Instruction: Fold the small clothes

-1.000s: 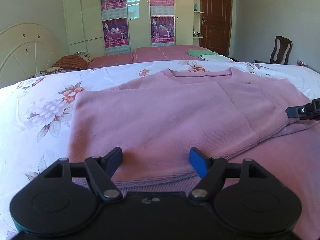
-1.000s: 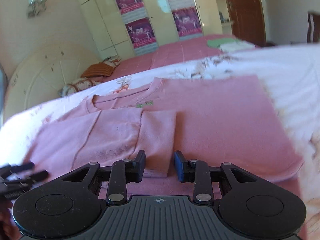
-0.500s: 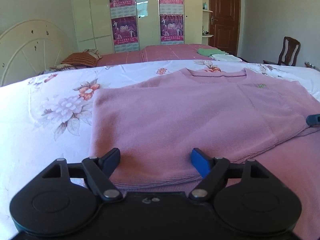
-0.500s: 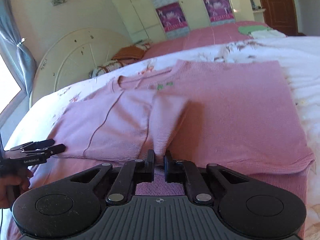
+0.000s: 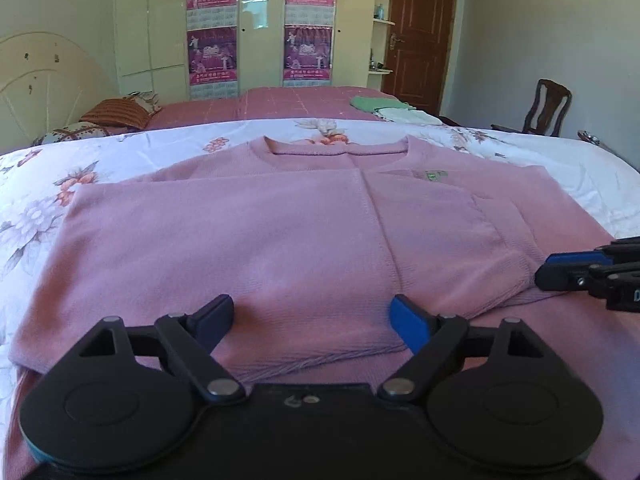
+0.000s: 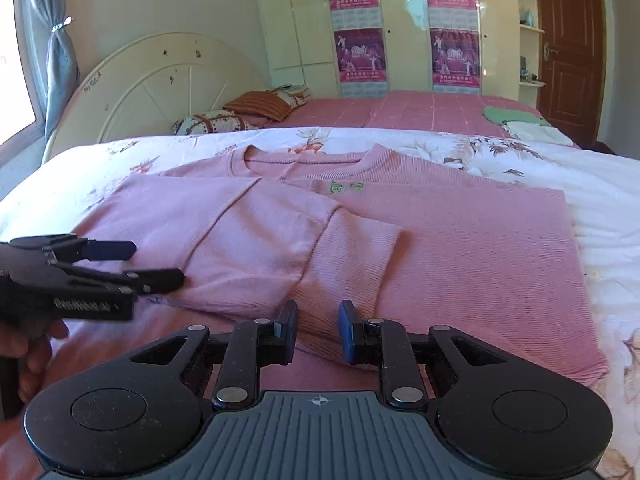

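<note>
The sweater lies flat mid-bed, soft and limp. My left fingers have just spread wide; my right fingers, narrow, just loosened over its cuff. I'd pinch the hem.

A sunlit bedroom with cream walls, a postered wardrobe, brown door, wooden chair and curtained window.
</note>
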Demonstrator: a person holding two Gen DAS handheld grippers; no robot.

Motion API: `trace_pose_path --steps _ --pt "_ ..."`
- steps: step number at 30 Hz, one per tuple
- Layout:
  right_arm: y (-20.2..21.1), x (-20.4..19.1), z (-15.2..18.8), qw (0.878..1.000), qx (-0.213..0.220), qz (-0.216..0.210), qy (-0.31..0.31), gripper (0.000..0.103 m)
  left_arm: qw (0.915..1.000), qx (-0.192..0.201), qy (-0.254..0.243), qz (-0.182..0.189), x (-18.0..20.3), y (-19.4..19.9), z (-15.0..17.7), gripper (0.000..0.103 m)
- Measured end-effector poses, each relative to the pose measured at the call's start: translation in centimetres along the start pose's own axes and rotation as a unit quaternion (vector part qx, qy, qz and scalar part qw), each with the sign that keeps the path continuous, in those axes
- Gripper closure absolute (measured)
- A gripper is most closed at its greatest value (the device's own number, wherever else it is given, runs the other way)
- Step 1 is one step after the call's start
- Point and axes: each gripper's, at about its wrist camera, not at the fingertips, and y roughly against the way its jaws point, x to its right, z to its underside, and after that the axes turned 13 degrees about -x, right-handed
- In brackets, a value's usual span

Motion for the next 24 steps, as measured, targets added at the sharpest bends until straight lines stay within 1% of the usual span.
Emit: trace_pose_path --steps 2,3,5,6,8,13,18,21,22,23,24 --pt "0.3 0.1 -0.1 1.0 0.003 -0.002 -0.006 0.082 1.0 -0.002 0.004 -0.008 -0.2 0.2 0.0 0.017" --pt "0.4 0.3 -0.3 1.0 0.009 -0.006 -0.008 0.082 0.9998 -0.003 0.003 -0.018 0.0 0.3 -0.1 0.017" --pt "-0.3 0.4 -0.3 1.0 -0.001 -0.005 -0.01 0.082 0.9994 -0.005 -0.001 -0.034 0.5 0.4 -0.1 0.017" --pt "-0.5 0.4 -0.2 1.0 0.003 -0.005 -0.006 0.082 0.9992 -0.007 0.002 -0.04 0.5 0.5 -0.1 0.016" --pt "-0.4 0.5 -0.2 1.0 0.003 -0.005 0.007 0.082 0.9989 -0.009 0.011 -0.045 0.5 0.5 0.1 0.015" --pt "-0.3 0.8 -0.2 1.0 -0.003 -0.01 0.019 0.082 0.9976 -0.017 0.028 -0.062 0.7 0.2 -0.1 0.009" --pt "-0.2 0.9 -0.1 1.0 -0.003 -0.011 0.015 0.082 0.9959 -0.028 0.029 -0.08 1.3 0.5 -0.3 0.009" --pt "0.0 0.6 -0.4 1.0 -0.013 -0.005 0.011 0.082 0.9948 -0.033 0.029 -0.092 1.7 1.0 -0.2 0.009" --pt "0.2 0.5 -0.3 1.0 -0.017 -0.004 0.01 0.08 0.9946 -0.034 0.028 -0.093 1.7 1.2 -0.1 0.009" --pt "0.3 0.3 -0.2 1.0 -0.024 -0.01 0.011 0.058 0.9946 -0.036 0.026 -0.094 1.8 1.4 0.1 0.009" --pt "0.3 0.1 0.0 0.999 -0.042 -0.018 0.016 0.02 0.9945 -0.039 0.021 -0.095 1.9 1.6 0.3 0.008"
